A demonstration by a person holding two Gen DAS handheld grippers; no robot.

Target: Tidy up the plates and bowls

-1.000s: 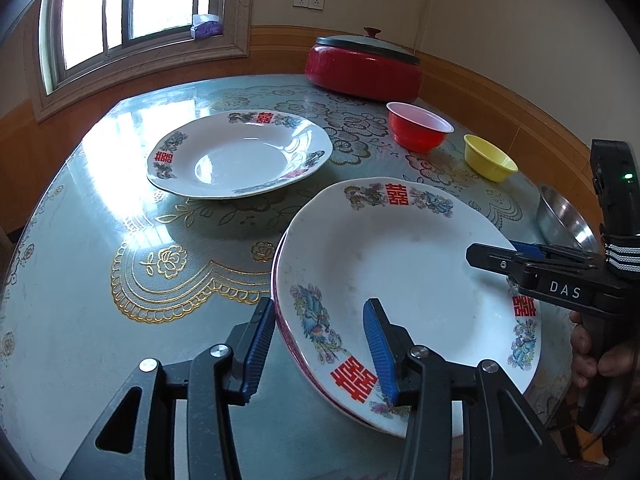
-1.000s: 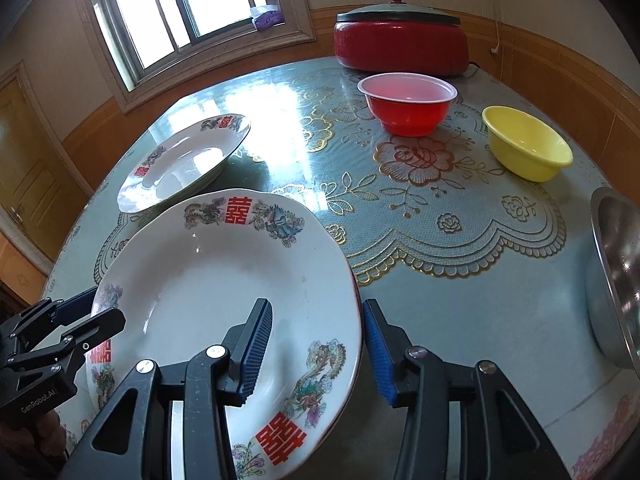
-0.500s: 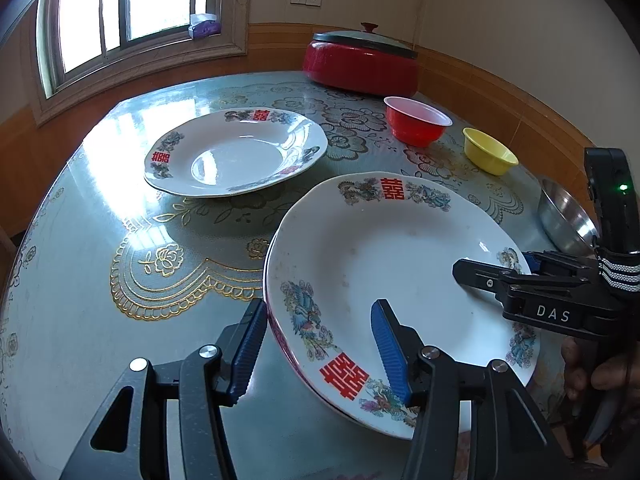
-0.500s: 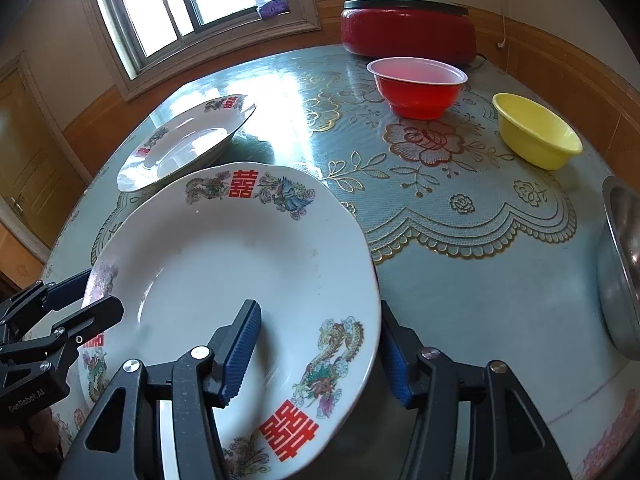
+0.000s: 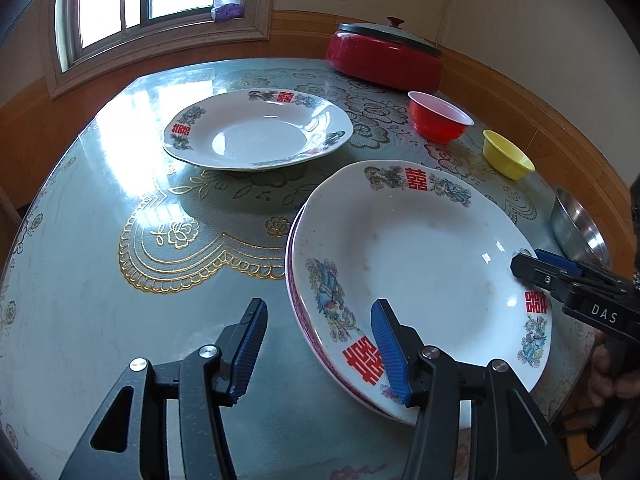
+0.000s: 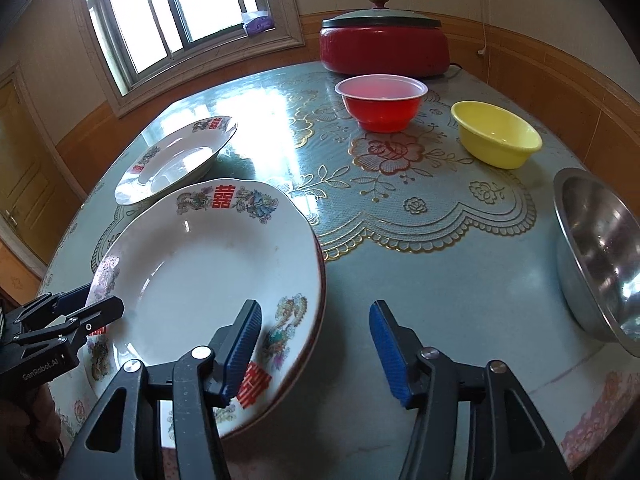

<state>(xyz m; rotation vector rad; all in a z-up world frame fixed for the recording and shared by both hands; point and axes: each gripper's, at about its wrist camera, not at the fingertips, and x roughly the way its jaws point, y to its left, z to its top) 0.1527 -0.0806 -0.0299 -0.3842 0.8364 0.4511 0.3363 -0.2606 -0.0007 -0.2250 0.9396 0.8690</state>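
Observation:
A white plate [image 5: 420, 248] [image 6: 200, 272] with red characters lies on a maroon-rimmed plate [image 5: 294, 280] at the table's near edge. My left gripper [image 5: 318, 350] is open across the stack's near-left rim, with one finger over the plate, the other over the table and neither pad pressing. My right gripper [image 6: 314, 350] straddles the opposite rim with its jaws closing, and the pads are clear of the rim. Each gripper shows in the other's view: the right gripper [image 5: 532, 266] and the left gripper [image 6: 92, 310]. A third plate [image 5: 256, 128] [image 6: 176, 156] sits farther back.
A red bowl [image 5: 438, 120] [image 6: 382, 100] and a yellow bowl [image 5: 506, 154] [image 6: 496, 134] stand at the back right. A steel bowl [image 5: 576, 224] [image 6: 600, 252] sits at the right edge. A lidded red pot [image 5: 384, 60] [image 6: 384, 46] stands by the wall.
My right gripper spread its fingers, narrowed them again and shifted right, so the plate rim left its right finger and now lies mid-gap. The left gripper's fingers stand slightly wider.

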